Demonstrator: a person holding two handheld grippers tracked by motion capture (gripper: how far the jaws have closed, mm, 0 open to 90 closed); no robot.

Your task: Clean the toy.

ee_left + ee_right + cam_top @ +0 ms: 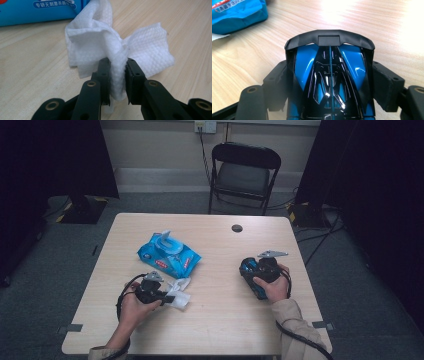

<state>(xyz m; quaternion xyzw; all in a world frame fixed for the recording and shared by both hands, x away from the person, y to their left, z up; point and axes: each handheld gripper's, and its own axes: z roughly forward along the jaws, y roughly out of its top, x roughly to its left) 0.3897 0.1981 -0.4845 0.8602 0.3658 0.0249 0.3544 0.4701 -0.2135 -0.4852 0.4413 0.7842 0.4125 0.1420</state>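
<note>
A crumpled white wipe [95,37] lies on the wooden table, and my left gripper [118,62] is shut on a gathered fold of it. From above, the wipe [182,296] sits just right of that gripper [169,296], near the table's front left. A blue and black toy car [352,60] with a black rear wing is clamped by its sides in my right gripper [331,82]. In the high view the car [249,269] is held just above the table at the right, with the right gripper [256,279] around it.
A blue pack of wet wipes [169,254] with its lid flipped up lies behind the wipe, close to the left gripper. The table [215,320] has a round cable hole [237,228] at the back. A black folding chair [243,172] stands beyond it.
</note>
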